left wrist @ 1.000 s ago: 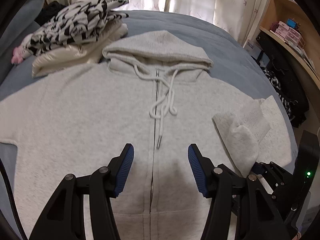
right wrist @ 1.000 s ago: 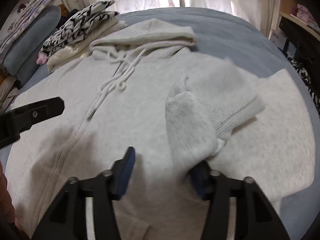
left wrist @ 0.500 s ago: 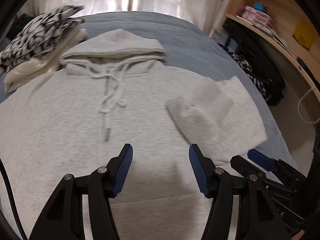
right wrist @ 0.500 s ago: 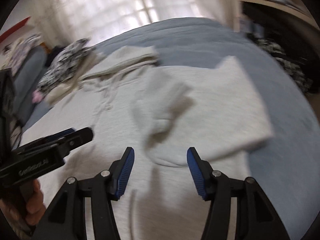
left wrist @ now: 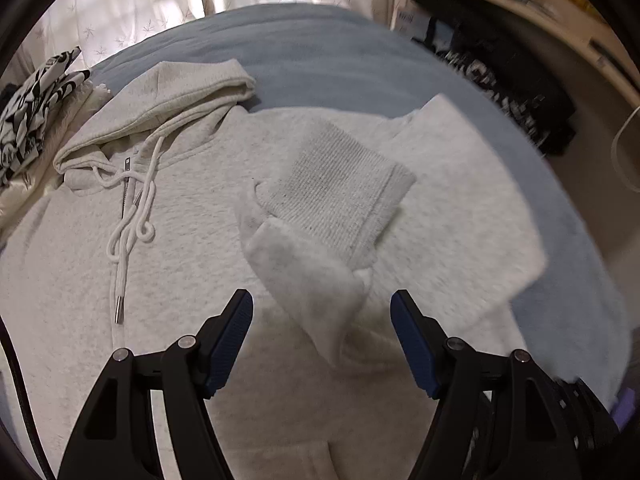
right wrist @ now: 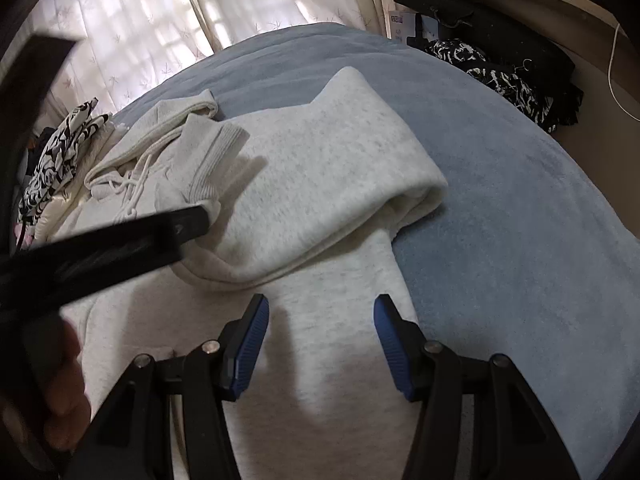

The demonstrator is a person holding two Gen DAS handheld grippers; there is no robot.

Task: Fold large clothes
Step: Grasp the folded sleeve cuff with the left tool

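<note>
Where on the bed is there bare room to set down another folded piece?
Bare blue bedcover runs right of the grey hoodie and beyond its hood, toward the curtain. The hood's other side is crowded by the patterned clothes pile.

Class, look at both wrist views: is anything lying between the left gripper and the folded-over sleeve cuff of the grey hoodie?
Nothing visible. The left gripper is open, with the sleeve cuff just ahead of it on the hoodie; only hoodie fabric lies between them.

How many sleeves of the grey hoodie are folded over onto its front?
1. One sleeve lies folded across the hoodie front, its ribbed cuff just ahead of the open left tool. The other sleeve is out of view.
</note>
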